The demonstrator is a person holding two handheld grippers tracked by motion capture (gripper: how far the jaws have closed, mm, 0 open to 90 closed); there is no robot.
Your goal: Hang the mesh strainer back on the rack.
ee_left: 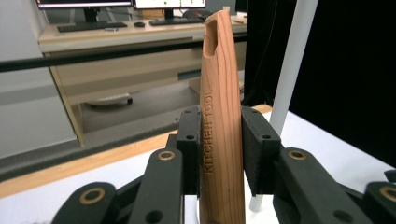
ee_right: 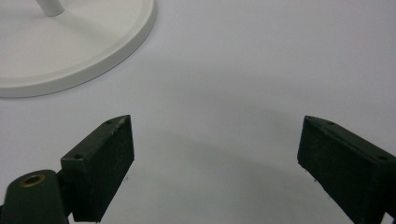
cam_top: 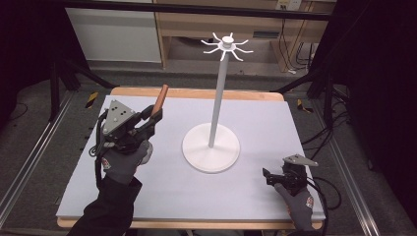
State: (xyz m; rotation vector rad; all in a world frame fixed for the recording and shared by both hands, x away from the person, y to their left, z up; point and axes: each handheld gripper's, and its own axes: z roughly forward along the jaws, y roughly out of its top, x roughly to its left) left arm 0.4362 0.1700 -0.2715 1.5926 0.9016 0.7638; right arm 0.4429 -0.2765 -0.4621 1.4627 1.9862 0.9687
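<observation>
— What do you have in your left gripper (cam_top: 150, 119)?

— A wooden handle (ee_left: 220, 121), clamped between my two black jaws. They press on its two sides, and the words KITCHEN TOOL run along its length. In the left gripper view it rises nearly straight up out of the jaws, and its far end carries a slot-shaped hole.

— Which way does it point over the surface (cam_top: 147, 191)?

— From the high view its long axis runs up and away from me, tilted a little to the right, and the free end stands above the far left part of the white sheet. The lower end is hidden under my gripper, so I cannot tell what kind of tool it is.

— And the rack?

— The white stand (cam_top: 211, 147) sits in the middle, round base flat, pole upright, its curved hooks (cam_top: 226, 46) at the top all bare.

— Your right gripper (cam_top: 270, 175)?

— It rests low at the near right corner, jaws spread wide with nothing between them, near the base's rim (ee_right: 135, 35).
</observation>
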